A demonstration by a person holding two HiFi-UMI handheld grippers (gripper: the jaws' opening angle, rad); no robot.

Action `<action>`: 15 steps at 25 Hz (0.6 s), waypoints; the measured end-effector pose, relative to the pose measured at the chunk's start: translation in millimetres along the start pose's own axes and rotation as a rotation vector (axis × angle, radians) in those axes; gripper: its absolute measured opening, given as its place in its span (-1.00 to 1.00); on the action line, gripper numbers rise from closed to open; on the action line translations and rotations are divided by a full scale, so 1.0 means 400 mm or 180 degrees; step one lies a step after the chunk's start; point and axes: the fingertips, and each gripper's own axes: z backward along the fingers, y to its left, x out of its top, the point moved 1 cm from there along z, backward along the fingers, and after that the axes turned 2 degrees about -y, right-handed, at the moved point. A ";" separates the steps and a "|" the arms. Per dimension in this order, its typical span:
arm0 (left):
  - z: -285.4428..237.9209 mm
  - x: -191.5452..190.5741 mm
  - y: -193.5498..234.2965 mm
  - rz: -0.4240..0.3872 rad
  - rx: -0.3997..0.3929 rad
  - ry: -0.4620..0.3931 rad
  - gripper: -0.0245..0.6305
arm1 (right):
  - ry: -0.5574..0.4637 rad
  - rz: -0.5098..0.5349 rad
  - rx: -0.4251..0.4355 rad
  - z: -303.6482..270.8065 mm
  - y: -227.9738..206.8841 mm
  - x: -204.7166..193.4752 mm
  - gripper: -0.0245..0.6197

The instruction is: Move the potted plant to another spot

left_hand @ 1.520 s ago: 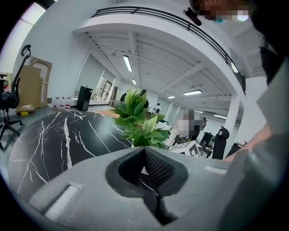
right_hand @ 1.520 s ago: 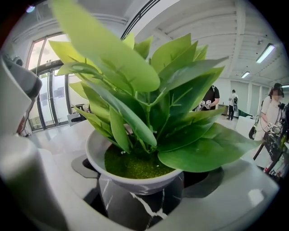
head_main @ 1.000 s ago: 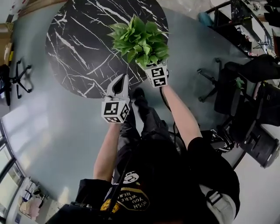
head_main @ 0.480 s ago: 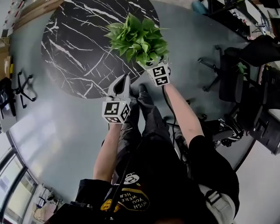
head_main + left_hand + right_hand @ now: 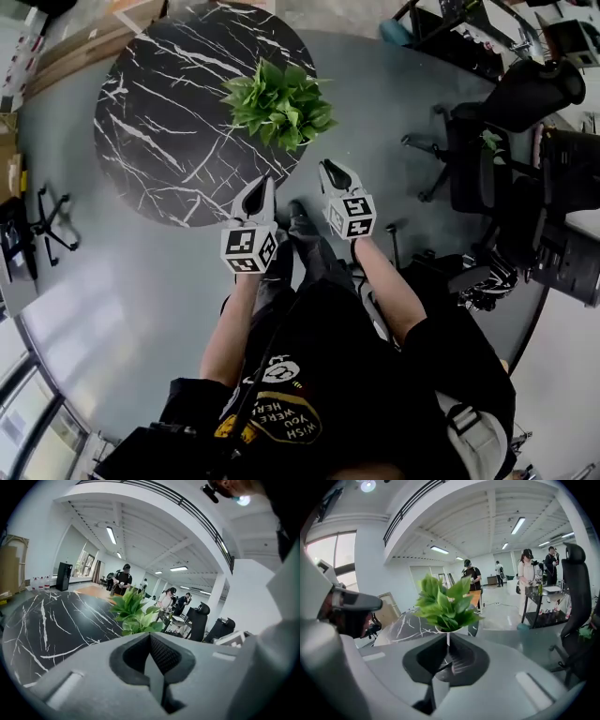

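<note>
The potted plant (image 5: 278,101), green leaves in a small white pot, stands upright by itself on the round black marble table (image 5: 159,112), near its right edge. My right gripper (image 5: 329,169) hangs off the table's near edge, a short way back from the plant, its jaws closing with nothing between them. In the right gripper view the plant (image 5: 446,604) rises just beyond the jaws (image 5: 448,638). My left gripper (image 5: 262,180) hovers shut and empty over the table's near edge. From the left gripper view the plant (image 5: 136,616) shows ahead.
Black office chairs (image 5: 473,169) and dark equipment crowd the right side. A chair base (image 5: 42,225) lies on the grey floor at left. Several people stand at the far end of the room (image 5: 525,573). A black cart (image 5: 543,606) stands to the right.
My right gripper has let go of the pot, drawn back toward the person and closed its jaws. The plant now stands alone on the table. The left gripper rose slightly.
</note>
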 end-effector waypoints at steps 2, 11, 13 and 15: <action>0.038 0.040 -0.057 -0.0012 -0.0102 -0.0029 -0.92 | -0.0076 -0.0060 0.0061 0.107 0.063 0.062 -0.91; 0.103 0.166 -0.212 -0.0436 -0.0445 -0.0237 -0.92 | -0.0361 0.0147 0.0030 0.286 0.186 0.225 -0.92; 0.110 0.195 -0.209 -0.0484 -0.0440 -0.0284 -0.92 | -0.0452 0.0181 0.0006 0.296 0.191 0.259 -0.92; 0.120 0.216 -0.204 -0.0492 -0.0418 -0.0319 -0.92 | -0.0536 0.0185 -0.0005 0.304 0.193 0.286 -0.92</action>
